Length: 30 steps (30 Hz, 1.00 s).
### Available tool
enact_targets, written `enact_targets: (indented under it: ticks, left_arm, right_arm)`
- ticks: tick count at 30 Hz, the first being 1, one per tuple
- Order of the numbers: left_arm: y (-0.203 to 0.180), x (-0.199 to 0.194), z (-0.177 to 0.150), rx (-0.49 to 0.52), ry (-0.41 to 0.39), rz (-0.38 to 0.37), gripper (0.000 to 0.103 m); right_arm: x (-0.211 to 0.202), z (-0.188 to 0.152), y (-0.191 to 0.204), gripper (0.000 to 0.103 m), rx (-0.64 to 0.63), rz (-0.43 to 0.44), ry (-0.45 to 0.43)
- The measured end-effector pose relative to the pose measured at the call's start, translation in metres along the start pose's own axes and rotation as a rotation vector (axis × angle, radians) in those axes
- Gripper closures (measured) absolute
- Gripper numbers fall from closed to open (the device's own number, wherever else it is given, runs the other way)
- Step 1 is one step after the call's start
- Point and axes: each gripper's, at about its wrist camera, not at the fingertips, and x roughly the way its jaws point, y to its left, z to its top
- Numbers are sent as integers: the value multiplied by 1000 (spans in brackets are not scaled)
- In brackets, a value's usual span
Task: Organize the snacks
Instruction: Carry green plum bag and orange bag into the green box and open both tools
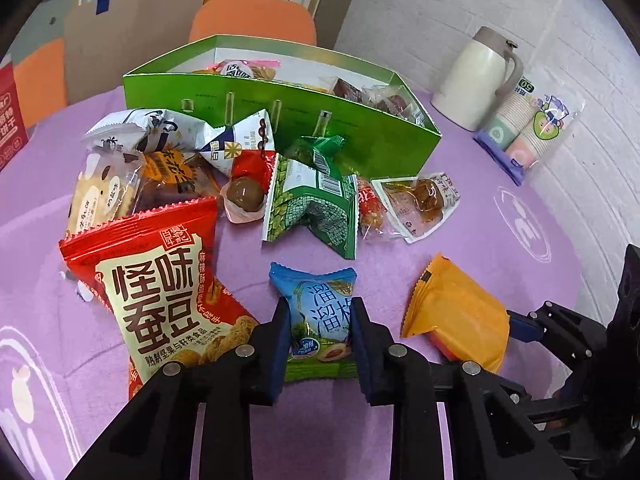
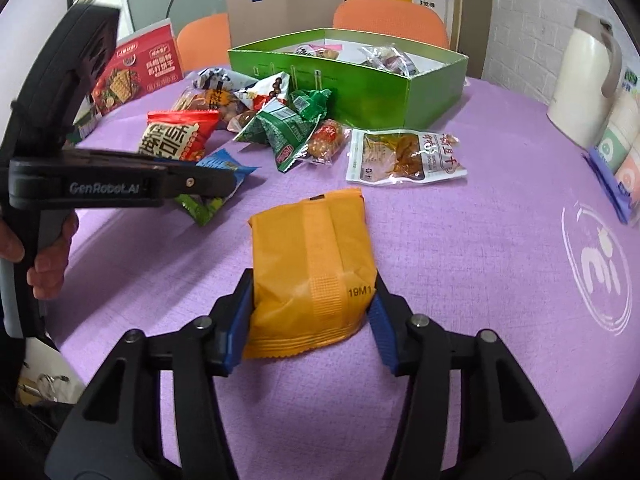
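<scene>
Orange packet [image 2: 312,276], crinkled, seam upward

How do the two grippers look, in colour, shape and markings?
Both are black plastic with angular linked arms joined by round silver pins. The left gripper and the right gripper each have fingers lined with ribbed blue pads. In the right wrist view, the left gripper's side carries grey lettering "GenRobot.AI".
</scene>
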Motion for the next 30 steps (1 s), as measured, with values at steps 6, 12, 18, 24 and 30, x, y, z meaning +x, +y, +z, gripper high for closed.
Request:
enact_targets:
  ticks: [6,12,18,24,30]
  left_arm:
    - [-14,-32,10,43,-75,-24,76]
    - [-25,-58,44,78,-155,-25,76]
    - [-20,-62,94,12,-207,-33,76]
    - [-3,-42,137,-62,-201,-28,76]
    - [11,0,166,-104,-162,7,76]
  right_arm:
    - [-18,13,-2,49,17,18,-53]
    - [-38,54,-10,49,11,4,-156]
    - [-28,113,-25,49,32,-33,-232]
    - [8,158,-45,49,62,-90,-228]
    - [44,178,-69,49,110,-115,-191]
